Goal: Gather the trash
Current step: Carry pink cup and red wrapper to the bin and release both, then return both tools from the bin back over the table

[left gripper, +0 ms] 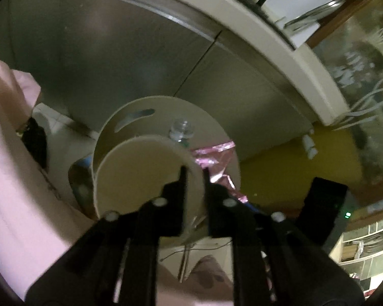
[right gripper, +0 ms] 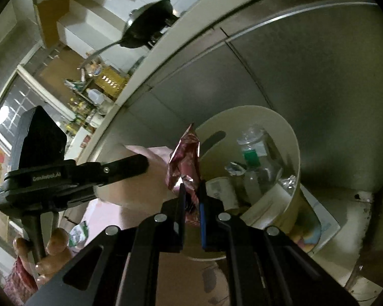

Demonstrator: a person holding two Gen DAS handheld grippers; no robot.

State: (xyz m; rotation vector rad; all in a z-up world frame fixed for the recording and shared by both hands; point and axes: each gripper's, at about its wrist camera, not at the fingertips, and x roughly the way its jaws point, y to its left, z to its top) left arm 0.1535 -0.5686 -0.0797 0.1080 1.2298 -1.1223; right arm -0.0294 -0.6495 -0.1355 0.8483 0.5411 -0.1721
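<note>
The right gripper [right gripper: 192, 191] is gripping a pink wrapper [right gripper: 185, 160] beside the bin [right gripper: 292, 137]; the left gripper's [left gripper: 193, 172] narrowly parted jaws are straddling its rim.

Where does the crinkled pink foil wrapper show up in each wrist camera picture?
Left wrist view: the crinkled pink foil wrapper sits just right of centre, behind the round cream lid.
Right wrist view: wrapper at centre, standing up from the right tongs, which pinch it.
Shared landmark: the round cream plastic bin.
</note>
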